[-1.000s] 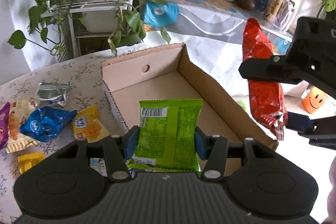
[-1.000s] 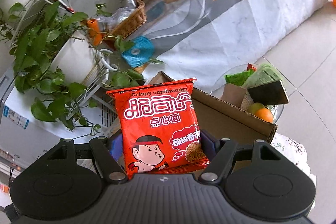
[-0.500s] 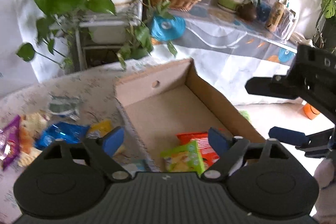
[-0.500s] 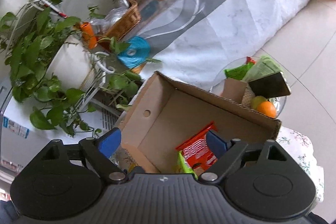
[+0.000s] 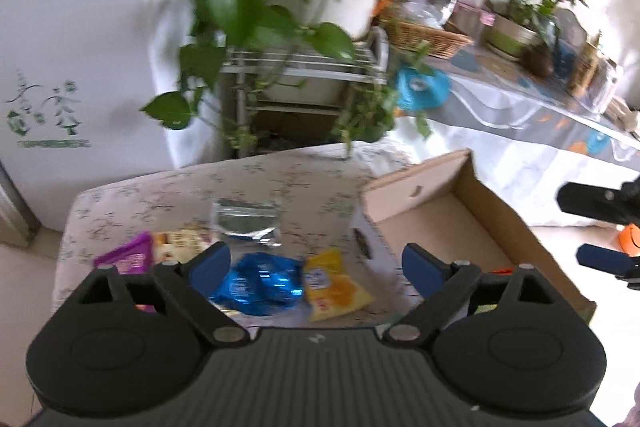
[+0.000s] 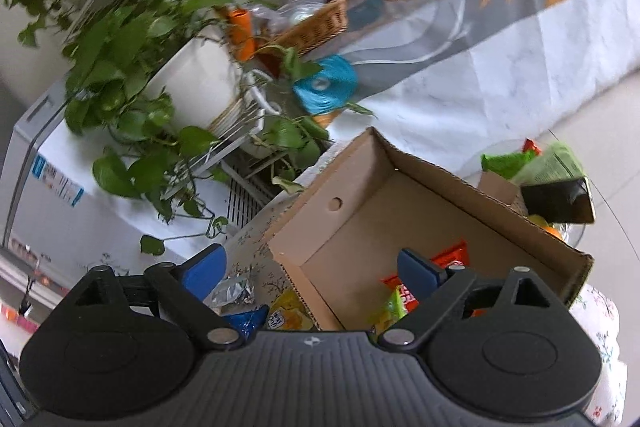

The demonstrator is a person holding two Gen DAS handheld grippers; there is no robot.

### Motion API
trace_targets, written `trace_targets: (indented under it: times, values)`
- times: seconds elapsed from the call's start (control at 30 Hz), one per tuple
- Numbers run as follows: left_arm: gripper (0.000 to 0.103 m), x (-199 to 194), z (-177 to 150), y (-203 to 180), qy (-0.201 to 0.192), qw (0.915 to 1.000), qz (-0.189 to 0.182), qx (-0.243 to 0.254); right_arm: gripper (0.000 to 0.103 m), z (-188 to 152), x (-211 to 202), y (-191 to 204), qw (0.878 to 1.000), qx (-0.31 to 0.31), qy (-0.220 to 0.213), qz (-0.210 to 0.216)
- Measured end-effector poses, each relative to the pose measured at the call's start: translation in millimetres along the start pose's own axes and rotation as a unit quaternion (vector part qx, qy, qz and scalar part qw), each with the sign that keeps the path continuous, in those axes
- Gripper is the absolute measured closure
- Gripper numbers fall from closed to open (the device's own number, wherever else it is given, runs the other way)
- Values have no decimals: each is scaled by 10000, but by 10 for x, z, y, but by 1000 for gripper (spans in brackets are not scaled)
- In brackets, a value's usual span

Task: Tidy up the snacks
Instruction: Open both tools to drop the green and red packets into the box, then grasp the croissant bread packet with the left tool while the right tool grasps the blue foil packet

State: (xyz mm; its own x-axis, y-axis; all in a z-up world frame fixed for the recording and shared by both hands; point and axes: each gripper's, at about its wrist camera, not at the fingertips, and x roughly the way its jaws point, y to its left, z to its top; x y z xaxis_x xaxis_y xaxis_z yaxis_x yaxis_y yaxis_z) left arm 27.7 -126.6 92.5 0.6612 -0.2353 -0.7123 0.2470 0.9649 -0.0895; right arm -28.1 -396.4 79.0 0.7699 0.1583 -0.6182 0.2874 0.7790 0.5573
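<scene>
Both of your grippers are empty with fingers spread wide: the left gripper (image 5: 316, 263) hangs over the loose packets on the floral-cloth bench (image 5: 168, 195), and the right gripper (image 6: 310, 267) straddles the near corner of the open brown cardboard box (image 6: 400, 163). Inside that box lie a red-orange foil noodle packet (image 6: 452, 259) and a green-yellow snack packet (image 6: 394, 307), partly hidden behind the right fingers.

The step in hand looks like reaching for the next snack. The crinkled blue foil packet (image 5: 260, 283) sits almost between your left fingers, touching the flat yellow packet (image 5: 334, 287) beside it. Lower the left gripper squarely so the fingers close across the blue packet's puffed middle. Foil is slick and air-filled, so pinch near a sealed seam or deep enough that it will not squirt out. Keep the right-hand finger clear of the yellow one, or you may drag both.

Farther back rest a silvery, crumpled foil packet (image 5: 246, 223), a purple wrapper (image 5: 128, 259) and a pale printed one (image 5: 180, 241); these look thin and limp, so slide a finger under an edge. The view is motion-blurred; steady it before closing. The box wall is stiff corrugated board, so lift each packet over it.
</scene>
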Motion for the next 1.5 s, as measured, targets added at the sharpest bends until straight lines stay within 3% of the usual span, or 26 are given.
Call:
trace_targets:
  times: [0.4, 0.67, 0.93, 1.27, 1.5]
  values:
    - [8, 95, -32, 708, 238, 9974, 523, -428, 6, -131, 207, 327, 9981, -440, 342, 255]
    - [8, 248, -117, 1100, 399, 9942, 623, -781, 6, -265, 401, 523, 9944, -492, 783, 519]
    - [8, 557, -200, 1273, 588, 9918, 393, -1063, 6, -379, 646, 673, 9903, -424, 1195, 561]
    - [11, 998, -210, 1352, 828, 9874, 114, -1341, 6, -506, 1025, 727, 9842, 136, 1691, 515]
    - [11, 1198, -244, 1271, 930, 9889, 112, -1151, 9, -536, 1321, 875, 9837, 29, 1783, 245]
